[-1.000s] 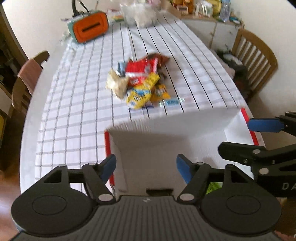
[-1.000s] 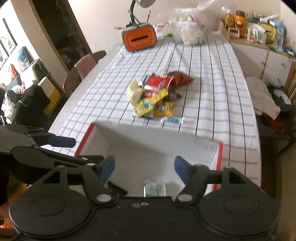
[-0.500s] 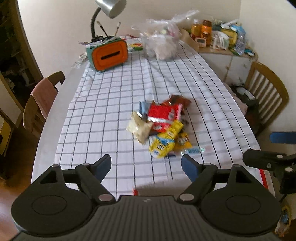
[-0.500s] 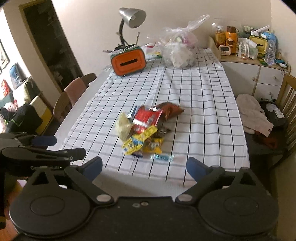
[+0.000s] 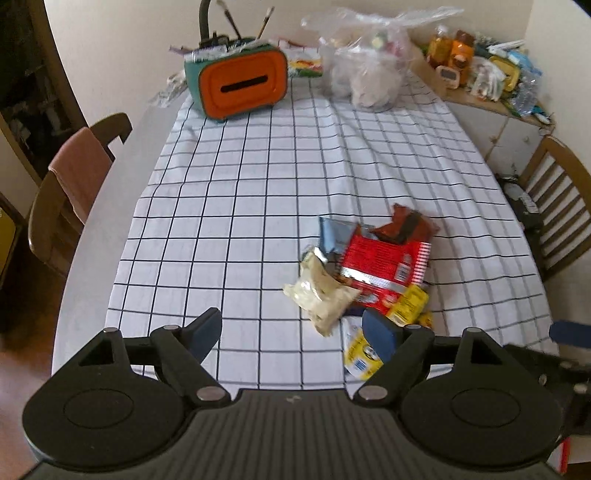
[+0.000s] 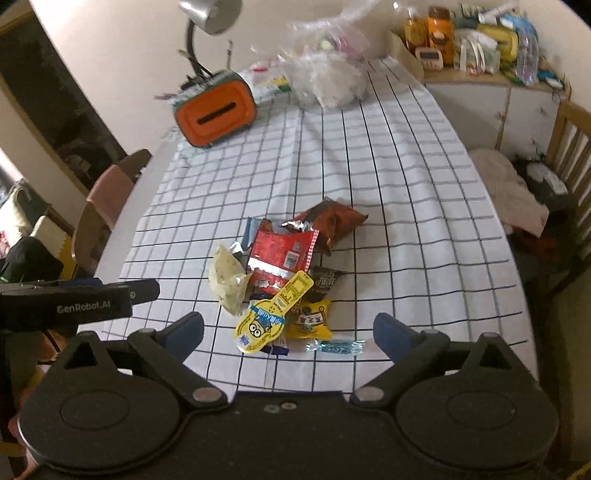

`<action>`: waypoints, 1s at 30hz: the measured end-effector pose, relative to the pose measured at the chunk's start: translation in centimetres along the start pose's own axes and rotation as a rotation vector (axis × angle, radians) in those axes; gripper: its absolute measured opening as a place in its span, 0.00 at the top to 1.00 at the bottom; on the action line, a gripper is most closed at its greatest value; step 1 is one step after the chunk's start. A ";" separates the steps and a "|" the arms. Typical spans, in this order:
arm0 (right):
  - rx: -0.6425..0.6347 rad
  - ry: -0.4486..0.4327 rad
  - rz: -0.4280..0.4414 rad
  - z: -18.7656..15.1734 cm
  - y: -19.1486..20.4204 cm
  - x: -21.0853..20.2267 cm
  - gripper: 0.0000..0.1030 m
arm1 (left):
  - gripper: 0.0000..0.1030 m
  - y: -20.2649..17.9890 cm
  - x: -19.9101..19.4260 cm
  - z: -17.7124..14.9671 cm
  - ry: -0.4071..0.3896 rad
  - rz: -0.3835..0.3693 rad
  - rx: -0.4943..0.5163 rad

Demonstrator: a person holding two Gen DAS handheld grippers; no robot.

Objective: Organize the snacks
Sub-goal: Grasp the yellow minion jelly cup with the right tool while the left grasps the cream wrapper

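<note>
A pile of snack packets lies on the checked tablecloth (image 5: 236,206): a red packet (image 5: 380,262) (image 6: 282,251), a pale cream packet (image 5: 321,291) (image 6: 227,277), a brown packet (image 5: 406,221) (image 6: 332,219), a yellow packet (image 5: 360,354) (image 6: 273,314), a small orange packet (image 6: 310,319) and a blue wrapped candy (image 6: 334,347). My left gripper (image 5: 291,330) hangs open over the near cloth, left of the pile, holding nothing. My right gripper (image 6: 288,328) stands wide open just short of the pile's near edge, nothing between its pads.
An orange tissue box (image 5: 242,83) (image 6: 216,110) and a full clear plastic bag (image 5: 365,70) stand at the far end. Chairs (image 5: 74,184) (image 5: 561,206) flank the table. A sideboard (image 6: 480,44) with bottles is at the back right. A lamp (image 6: 210,14) rises behind the box.
Both grippers have moved from above the white red-edged box out over the table toward the snack pile, and the box has dropped out of view. Both pairs of jaws stand wider.
</note>
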State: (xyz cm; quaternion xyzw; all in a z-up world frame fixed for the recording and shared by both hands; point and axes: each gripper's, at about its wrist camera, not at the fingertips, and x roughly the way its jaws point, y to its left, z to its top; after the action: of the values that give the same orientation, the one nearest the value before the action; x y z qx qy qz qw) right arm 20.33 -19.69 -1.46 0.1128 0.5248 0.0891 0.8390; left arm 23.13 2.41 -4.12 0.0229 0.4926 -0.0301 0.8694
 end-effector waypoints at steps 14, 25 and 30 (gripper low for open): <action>0.088 0.205 -0.080 0.9 3.5 10.9 0.14 | 0.19 4.2 11.5 2.2 0.206 -0.107 -0.175; 0.156 0.293 -0.120 1.0 4.5 15.7 0.21 | 0.19 3.9 15.7 2.7 0.276 -0.177 -0.231; 0.169 0.314 -0.153 0.8 4.9 17.2 0.25 | 0.20 3.6 16.7 2.7 0.292 -0.198 -0.242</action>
State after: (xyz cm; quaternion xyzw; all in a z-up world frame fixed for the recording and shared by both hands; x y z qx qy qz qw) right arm 28.33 -10.43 -14.53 0.1270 0.6618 -0.0029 0.7388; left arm 34.28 5.28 -17.07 -0.1260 0.6133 -0.0523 0.7780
